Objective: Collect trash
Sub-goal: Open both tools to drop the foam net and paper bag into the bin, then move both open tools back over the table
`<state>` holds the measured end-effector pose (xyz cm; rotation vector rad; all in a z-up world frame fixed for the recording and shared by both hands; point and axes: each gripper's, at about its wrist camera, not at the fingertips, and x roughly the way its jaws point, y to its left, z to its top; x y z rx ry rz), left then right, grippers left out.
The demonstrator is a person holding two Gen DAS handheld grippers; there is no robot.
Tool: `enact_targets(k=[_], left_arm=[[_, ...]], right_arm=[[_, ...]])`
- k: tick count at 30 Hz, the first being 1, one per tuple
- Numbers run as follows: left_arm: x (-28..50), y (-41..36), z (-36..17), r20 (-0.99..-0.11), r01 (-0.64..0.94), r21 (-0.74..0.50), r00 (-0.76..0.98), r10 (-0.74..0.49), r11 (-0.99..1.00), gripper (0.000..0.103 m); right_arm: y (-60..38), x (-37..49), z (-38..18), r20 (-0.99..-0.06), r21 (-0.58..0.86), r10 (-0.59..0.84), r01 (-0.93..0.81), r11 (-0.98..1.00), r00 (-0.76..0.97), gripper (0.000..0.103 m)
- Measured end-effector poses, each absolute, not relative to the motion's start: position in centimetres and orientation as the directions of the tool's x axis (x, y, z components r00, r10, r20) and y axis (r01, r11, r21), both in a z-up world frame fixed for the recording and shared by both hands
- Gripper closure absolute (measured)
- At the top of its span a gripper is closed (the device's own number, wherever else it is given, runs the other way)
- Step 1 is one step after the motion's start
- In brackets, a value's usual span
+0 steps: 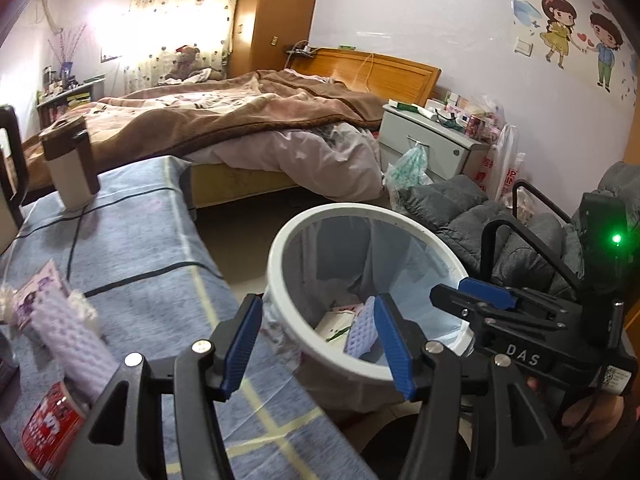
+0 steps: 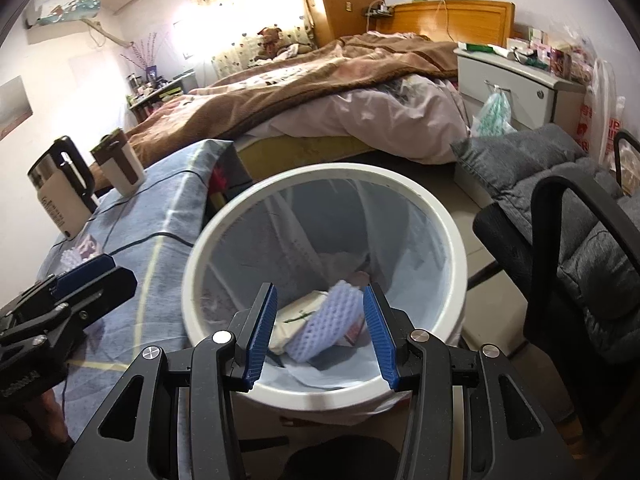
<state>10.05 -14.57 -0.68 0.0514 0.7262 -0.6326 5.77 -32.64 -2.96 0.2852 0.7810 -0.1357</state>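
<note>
A white trash bin [image 1: 280, 240] with a pale blue liner stands on the floor beside the table; it also shows in the right wrist view [image 2: 448, 216]. A purple foam net [image 2: 326, 320] lies inside it on white paper, free of the fingers, and shows in the left wrist view [image 1: 362, 332] too. My right gripper [image 2: 320, 334] is open over the bin mouth. My left gripper [image 1: 318, 344] is open and empty at the bin's near rim. On the table at the left lie another purple foam net [image 1: 70, 336], a red packet [image 1: 50, 428] and a purple wrapper [image 1: 34, 294].
The table has a blue cloth [image 1: 132, 236] with a brown-and-white mug [image 1: 72, 168] and a kettle [image 2: 60, 188]. A black chair with a grey cushion [image 2: 580, 232] stands right of the bin. A bed [image 1: 240, 120] and a nightstand [image 1: 428, 140] are behind.
</note>
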Motion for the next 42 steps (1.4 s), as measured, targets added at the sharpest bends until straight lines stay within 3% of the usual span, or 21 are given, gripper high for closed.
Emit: enact_targets(k=[17,26,36,42], left_arm=[[7.2,-6.7,0.7,-0.575,0.475,-0.139,0.676,-0.461,0.869,0.037],[6.2,0.3,0.2,-0.573,0.367,-0.08,0.744,-0.344,0.927,0.031],[6.4,4.6,-1.7,-0.618,0.342,-0.082,0.719,-0.317,0.936,0.028],[7.4,4.6,-3.2,-0.655,0.406,-0.097,0.661,-0.365,0.909,0.026]], right_arm=[[-26.9,4.7,-0.9,-0.659,0.21,0.062,0.104,0.972,0.75,0.057],[-22.6,4.9,-0.7,-0.642,0.216,0.145,-0.004,0.976,0.753,0.057],[-17.6,6.1,-1.4,-0.642,0.21,0.231,-0.122,0.97,0.731,0.057],[-15.9,7.0,-1.6,-0.653,0.204,0.242,-0.142,0.969,0.718,0.057]])
